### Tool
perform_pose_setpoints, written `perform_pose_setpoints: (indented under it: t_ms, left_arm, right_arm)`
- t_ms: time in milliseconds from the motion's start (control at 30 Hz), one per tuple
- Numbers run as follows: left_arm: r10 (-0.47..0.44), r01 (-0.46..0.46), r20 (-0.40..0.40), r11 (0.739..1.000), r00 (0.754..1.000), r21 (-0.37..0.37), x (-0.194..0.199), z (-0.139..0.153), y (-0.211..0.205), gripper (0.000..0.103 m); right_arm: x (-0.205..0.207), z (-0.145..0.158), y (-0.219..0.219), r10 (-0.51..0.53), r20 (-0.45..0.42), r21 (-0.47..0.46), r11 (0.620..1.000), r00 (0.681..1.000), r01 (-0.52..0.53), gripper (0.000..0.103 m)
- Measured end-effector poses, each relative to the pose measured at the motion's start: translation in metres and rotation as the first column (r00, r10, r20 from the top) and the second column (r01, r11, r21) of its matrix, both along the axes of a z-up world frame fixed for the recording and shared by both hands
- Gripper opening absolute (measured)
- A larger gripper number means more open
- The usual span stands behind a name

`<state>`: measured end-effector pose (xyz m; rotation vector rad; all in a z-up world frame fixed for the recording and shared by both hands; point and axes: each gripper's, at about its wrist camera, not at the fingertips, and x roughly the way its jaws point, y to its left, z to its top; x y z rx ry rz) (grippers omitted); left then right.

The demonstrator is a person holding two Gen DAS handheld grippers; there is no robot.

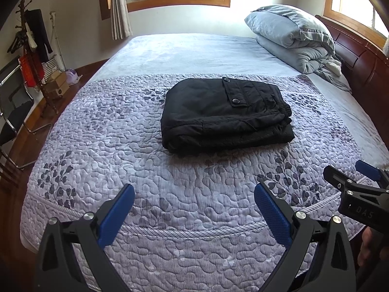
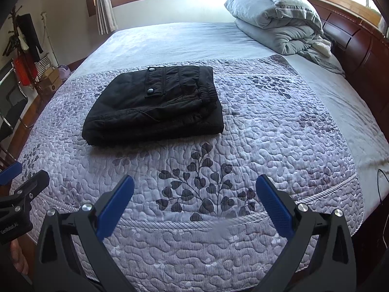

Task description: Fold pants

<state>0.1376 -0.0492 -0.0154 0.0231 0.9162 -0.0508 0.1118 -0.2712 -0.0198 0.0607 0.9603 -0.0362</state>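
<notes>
The black padded pants [image 1: 226,114] lie folded into a compact stack on the purple quilted bedspread [image 1: 170,194], well ahead of both jaws. The left gripper [image 1: 194,209] and right gripper [image 2: 194,202] hang released and empty, likely because folding looks finished.

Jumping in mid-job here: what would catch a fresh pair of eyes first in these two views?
The black pants, already folded into a compact stack, lie mid-bed on the purple quilted bedspread. Near the headboard sits a pile of grey-blue bedding. Both the left gripper and the right gripper hover open and empty over the near edge of the bed.
</notes>
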Motion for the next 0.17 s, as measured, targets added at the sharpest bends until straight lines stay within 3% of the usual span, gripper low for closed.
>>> perform_pose_setpoints:
  t_ms: [167]
  left_arm:
    - [-0.006,0.006,0.003,1.000,1.000,-0.012,-0.0002,0.0005,0.0002,0.099]
  right_arm:
    - [-0.0005,-0.0009,-0.0020,-0.003,0.000,0.003,1.000,1.000,0.003,0.100]
